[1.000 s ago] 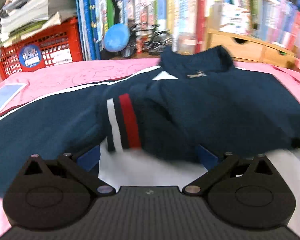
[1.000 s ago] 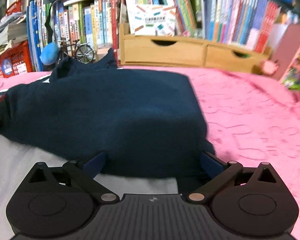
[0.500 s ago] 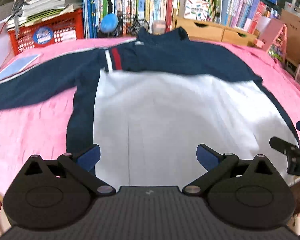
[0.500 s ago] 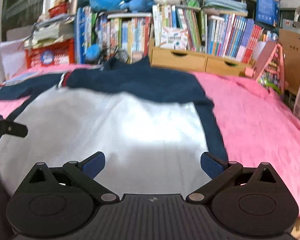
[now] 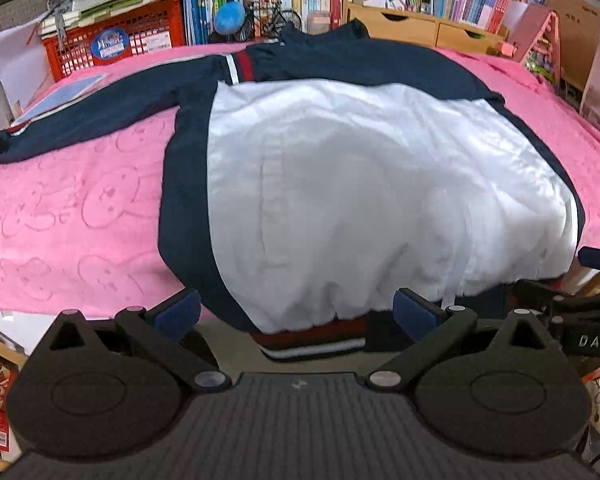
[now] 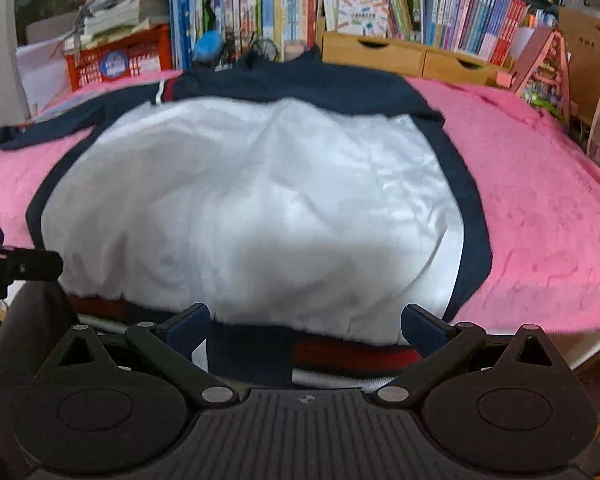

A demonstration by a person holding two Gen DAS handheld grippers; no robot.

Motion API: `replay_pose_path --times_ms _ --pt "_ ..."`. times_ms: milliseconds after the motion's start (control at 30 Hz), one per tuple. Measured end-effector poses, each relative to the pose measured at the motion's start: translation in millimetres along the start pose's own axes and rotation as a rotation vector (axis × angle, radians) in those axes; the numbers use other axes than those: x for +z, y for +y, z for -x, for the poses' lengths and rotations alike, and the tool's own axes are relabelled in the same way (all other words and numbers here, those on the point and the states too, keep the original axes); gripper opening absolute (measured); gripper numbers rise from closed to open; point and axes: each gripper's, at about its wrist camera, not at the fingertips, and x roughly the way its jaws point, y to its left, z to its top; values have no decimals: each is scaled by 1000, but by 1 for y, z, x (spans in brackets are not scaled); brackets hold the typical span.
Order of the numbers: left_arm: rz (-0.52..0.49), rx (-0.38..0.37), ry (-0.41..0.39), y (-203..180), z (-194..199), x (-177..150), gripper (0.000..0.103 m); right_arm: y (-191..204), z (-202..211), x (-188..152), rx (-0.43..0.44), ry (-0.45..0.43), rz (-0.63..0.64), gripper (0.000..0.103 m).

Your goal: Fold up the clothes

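I see a pink blanket (image 5: 80,208) covering the surface across the frame. A navy-and-white jacket (image 5: 340,184) lies spread at centre. A blue tablet-like slab (image 5: 66,94) rests upper left.

Jacket (image 5: 380,184): navy, with a large white panel facing up. Lies spread flat, collar (image 5: 324,34) toward 12 o'clock, striped red-white-navy hem (image 5: 312,344) at 6 o'clock, hanging over the near edge. One sleeve (image 5: 92,112) stretched out toward 9–10 o'clock, red and white band at the shoulder. White panel lightly wrinkled.
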Motion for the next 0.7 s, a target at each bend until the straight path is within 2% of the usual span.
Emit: replay_pose_path --times_ms 200,700 --pt "-7 0 24 -3 -4 -11 103 0 -6 -12 -9 54 5 103" --pt "-13 -1 49 -9 -9 -16 103 -3 -10 -14 -12 68 -12 103"
